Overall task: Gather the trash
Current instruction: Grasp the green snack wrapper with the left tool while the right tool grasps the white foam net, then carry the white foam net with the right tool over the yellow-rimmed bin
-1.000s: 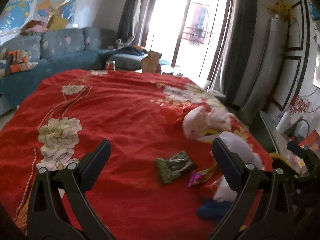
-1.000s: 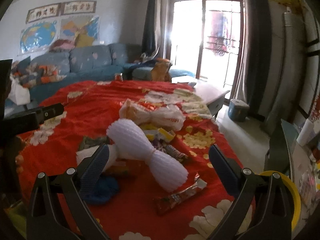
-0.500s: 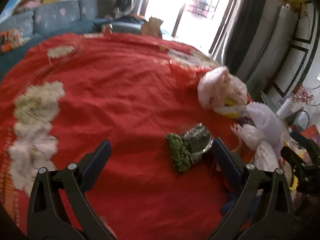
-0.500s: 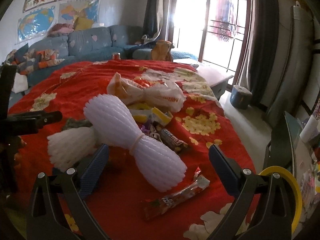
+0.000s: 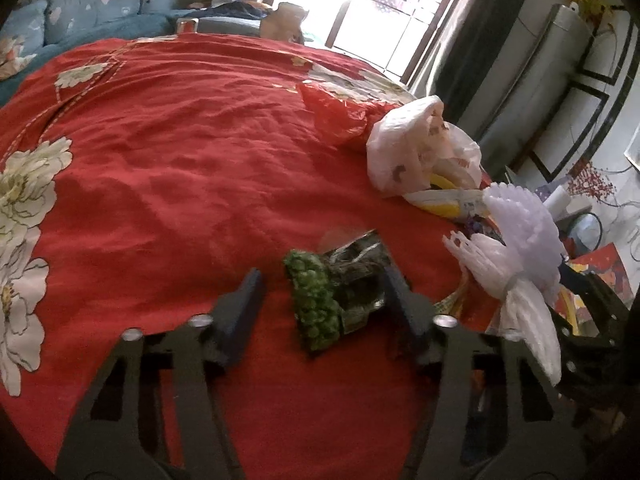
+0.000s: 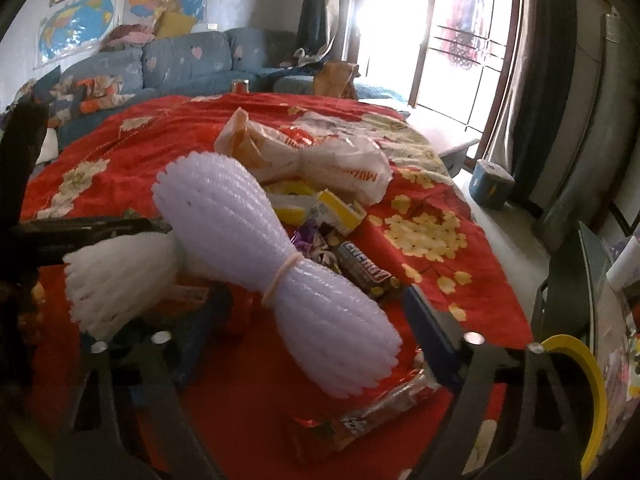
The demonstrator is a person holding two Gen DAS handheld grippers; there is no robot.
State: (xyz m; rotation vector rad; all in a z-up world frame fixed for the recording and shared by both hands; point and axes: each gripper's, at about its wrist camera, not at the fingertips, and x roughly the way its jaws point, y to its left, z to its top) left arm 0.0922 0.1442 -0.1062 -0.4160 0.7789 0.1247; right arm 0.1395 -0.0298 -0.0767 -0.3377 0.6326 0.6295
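left claw (image 5: 320, 292), jaws narrowed since earlier, brackets green snack packet (image 5: 334, 298), not yet clamped; right claw (image 6: 316, 312) apart around foam bundle (image 6: 276, 264).

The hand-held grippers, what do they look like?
Both are black plastic frames with cut-out holes and shiny silver bolts. The left hand-held gripper has two dark grey flat pads. The right hand-held gripper has bluish pads. No cables or sleeves show.
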